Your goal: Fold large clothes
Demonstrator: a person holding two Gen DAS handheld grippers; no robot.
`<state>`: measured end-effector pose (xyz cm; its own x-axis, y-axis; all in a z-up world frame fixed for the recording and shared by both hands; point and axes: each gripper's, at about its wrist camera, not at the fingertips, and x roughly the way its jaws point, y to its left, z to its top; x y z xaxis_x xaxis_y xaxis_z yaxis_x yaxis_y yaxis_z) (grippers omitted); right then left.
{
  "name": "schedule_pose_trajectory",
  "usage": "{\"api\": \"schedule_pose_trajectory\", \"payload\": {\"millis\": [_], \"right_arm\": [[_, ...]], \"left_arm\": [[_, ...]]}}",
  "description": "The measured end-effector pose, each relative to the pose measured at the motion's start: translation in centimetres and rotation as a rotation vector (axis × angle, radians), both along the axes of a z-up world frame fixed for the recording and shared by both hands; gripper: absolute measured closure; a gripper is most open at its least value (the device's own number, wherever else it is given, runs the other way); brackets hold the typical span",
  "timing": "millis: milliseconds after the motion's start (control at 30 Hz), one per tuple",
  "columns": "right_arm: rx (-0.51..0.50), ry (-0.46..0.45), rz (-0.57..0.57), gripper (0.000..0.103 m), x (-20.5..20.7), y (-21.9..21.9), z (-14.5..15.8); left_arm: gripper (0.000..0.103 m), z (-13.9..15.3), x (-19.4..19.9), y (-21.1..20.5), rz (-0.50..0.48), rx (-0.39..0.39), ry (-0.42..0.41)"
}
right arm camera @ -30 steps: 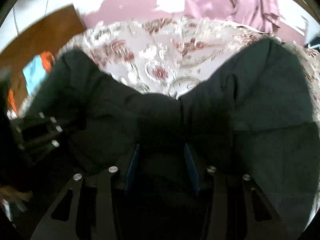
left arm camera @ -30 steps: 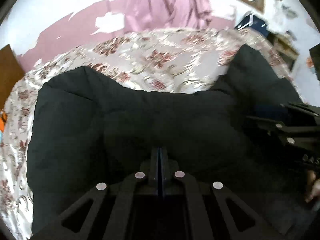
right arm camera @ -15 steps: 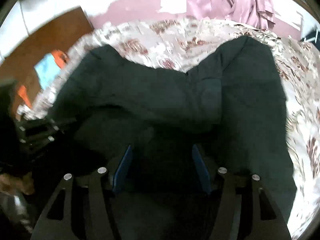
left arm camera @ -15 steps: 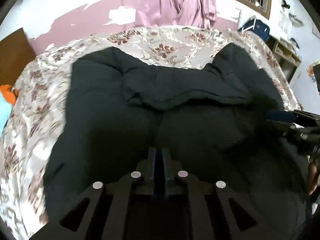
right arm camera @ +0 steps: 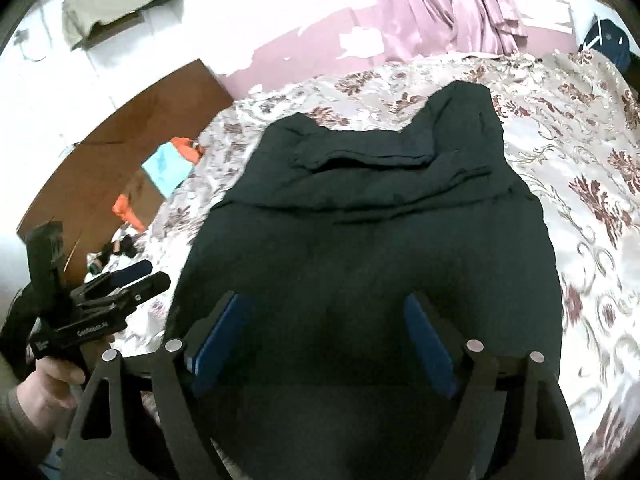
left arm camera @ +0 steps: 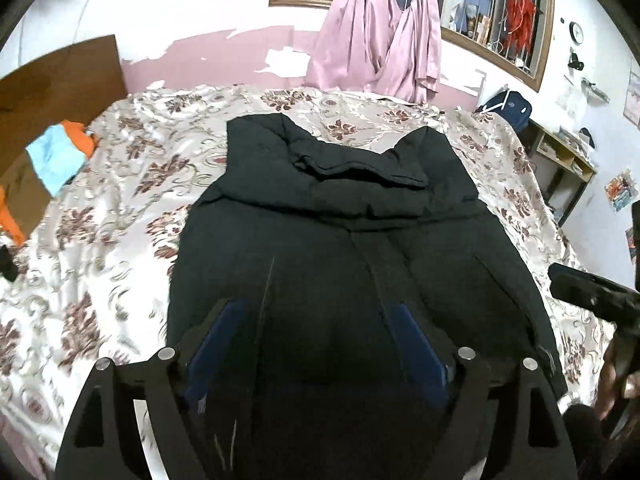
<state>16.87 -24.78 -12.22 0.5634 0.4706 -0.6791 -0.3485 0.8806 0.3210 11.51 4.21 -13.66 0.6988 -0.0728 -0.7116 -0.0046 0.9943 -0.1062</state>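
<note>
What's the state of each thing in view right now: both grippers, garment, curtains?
left gripper: open, jaws just opened, nothing gripped.
right gripper: open, jaws just opened, nothing gripped.
black garment: lying on the bedspread, far end folded back over itself.
pink curtains: drawn together, hanging bunched at the window.

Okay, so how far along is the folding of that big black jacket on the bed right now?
Done: the black jacket lies on the floral bedspread with its far part already doubled over into a flap. In hand: nothing; the left gripper and right gripper have just been opening and hang above the jacket, gripping no cloth. Left: the near body looks unfolded, so probably more folds.
</note>
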Motion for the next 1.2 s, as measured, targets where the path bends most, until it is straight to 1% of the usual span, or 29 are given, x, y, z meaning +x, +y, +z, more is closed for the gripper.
{"api": "schedule_pose_trajectory", "payload": {"millis": [33,233,367,467,667,833,1000,1100,1200], "right_arm": [[-0.001,-0.014,0.013,0.023,-1.6,0.1,0.4],[-0.033,-0.072,0.053,0.020,-6.8,0.7,2.1],[-0.008,-0.088,0.058,0.020,-9.5,0.7,3.2],[-0.006,-0.107,0.053,0.019,-11.1,0.5,3.9],[-0.007,-0.127,0.042,0.019,-12.7,-0.6,4.5],[-0.030,-0.128,0.024,0.019,-14.2,-1.5,3.8],[-0.079,-0.094,-0.005,0.018,-14.9,-2.8,1.8],[-0.098,-0.054,-0.033,0.018,-14.7,-3.8,-0.1],[-0.110,-0.005,-0.054,0.018,-14.6,-4.3,-2.2]], "left_arm": [[0.020,0.4,-1.1,-0.3,0.004,0.010,-0.008],[0.018,1.5,-4.9,-1.2,0.006,0.021,-0.022],[0.018,2.0,-6.9,-1.4,0.006,0.011,-0.036],[0.018,2.2,-7.8,-1.6,0.006,0.021,-0.043],[0.018,1.8,-9.5,-1.3,0.020,0.029,-0.034],[0.018,0.0,-11.3,-0.8,0.031,0.056,-0.005],[0.018,-3.6,-12.9,-0.2,0.044,0.061,0.050],[0.018,-5.9,-13.9,-0.5,0.025,0.102,0.062],[0.018,-7.7,-14.8,-0.8,-0.004,0.151,0.045]]}}
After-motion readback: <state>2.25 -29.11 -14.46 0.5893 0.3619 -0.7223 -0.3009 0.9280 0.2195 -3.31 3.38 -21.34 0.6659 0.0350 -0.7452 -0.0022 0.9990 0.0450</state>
